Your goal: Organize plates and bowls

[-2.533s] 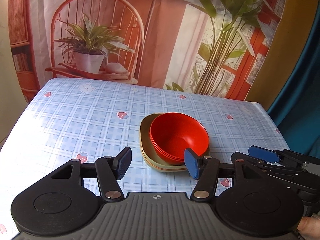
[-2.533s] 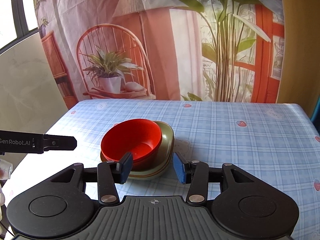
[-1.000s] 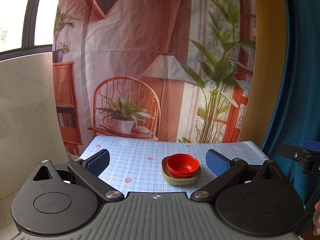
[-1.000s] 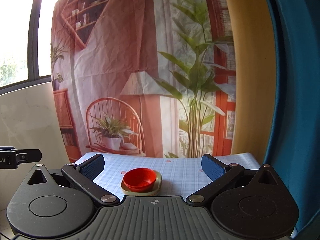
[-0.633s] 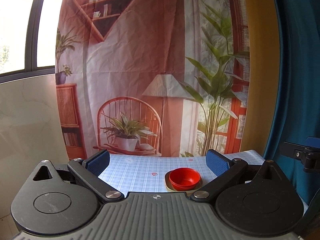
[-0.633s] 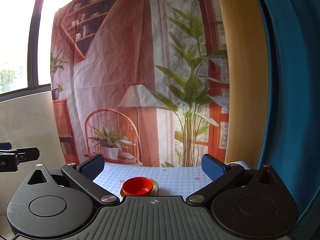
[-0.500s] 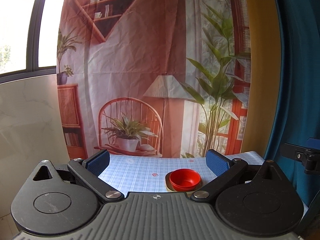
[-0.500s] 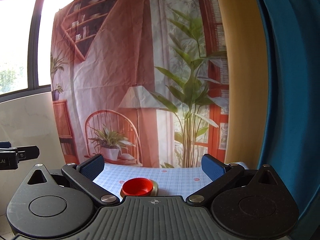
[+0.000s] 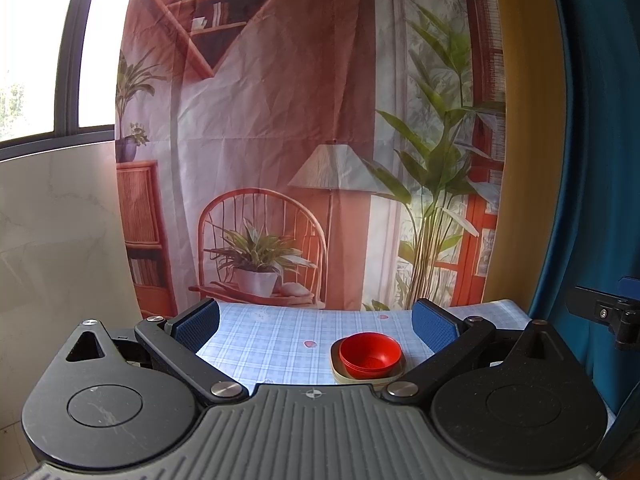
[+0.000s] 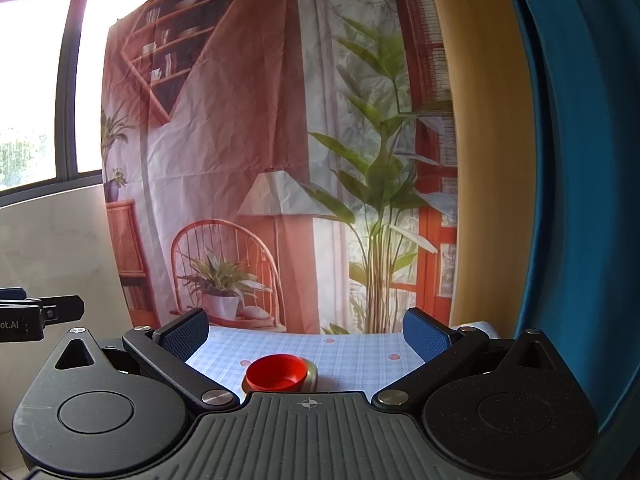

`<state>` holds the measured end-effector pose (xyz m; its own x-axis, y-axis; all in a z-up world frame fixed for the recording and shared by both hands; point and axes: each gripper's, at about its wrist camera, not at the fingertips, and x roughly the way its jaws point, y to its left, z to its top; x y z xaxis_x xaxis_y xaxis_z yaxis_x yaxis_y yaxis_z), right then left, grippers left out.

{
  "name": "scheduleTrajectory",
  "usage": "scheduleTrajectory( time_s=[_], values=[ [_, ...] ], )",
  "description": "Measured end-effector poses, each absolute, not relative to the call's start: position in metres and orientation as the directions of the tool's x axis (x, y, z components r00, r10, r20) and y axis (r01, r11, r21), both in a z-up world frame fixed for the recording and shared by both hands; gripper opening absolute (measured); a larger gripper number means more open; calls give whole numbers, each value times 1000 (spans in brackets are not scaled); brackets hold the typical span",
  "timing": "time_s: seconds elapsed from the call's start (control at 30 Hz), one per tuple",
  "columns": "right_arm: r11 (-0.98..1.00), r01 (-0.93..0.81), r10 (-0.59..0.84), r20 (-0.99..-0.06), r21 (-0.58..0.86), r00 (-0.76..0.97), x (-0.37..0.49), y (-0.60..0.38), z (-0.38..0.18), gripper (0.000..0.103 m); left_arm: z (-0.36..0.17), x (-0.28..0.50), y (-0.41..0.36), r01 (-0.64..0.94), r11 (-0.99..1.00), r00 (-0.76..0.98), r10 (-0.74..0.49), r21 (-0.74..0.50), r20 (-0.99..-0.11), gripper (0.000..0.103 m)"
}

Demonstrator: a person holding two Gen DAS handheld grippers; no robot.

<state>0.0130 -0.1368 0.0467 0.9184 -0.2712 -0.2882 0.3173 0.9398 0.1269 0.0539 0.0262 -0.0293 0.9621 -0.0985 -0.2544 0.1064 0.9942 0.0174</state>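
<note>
Nearest the lens, the left claw (image 9: 316, 322) stands spread wide with nothing between its blue pads, and the right claw (image 10: 306, 330) is just as wide apart and just as bare, so neither one is carrying anything. Both are held well back from the worktop (image 9: 272, 340), which reads to me as hands off, job likely done. Out beyond the fingers sit the red bowls (image 9: 370, 354), nested one inside another on the beige plates (image 9: 366, 376), one tidy pile on the checked cloth: like with like, small on large, which is surely the point of the stacking. From the left wrist the pile sits right of centre and you can count separate red rims and see the plate edges below them; from the right wrist the red bowls (image 10: 276, 372) sit nearly dead centre, half sunk behind the claw body, with only a sliver of plate (image 10: 312, 372) showing. Each view also catches the other claw's tip at its edge. Furthest back hangs the printed backdrop (image 9: 304, 120) with its chair and lamp.
</note>
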Motion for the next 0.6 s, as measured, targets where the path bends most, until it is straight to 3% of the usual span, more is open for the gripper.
scheduleTrajectory(
  time_s=[0.6],
  values=[
    [940,318,-271,-294,125,917,16,-135,46,103,-30,56,30,99,995,960,-93,9,-264,103]
  ],
)
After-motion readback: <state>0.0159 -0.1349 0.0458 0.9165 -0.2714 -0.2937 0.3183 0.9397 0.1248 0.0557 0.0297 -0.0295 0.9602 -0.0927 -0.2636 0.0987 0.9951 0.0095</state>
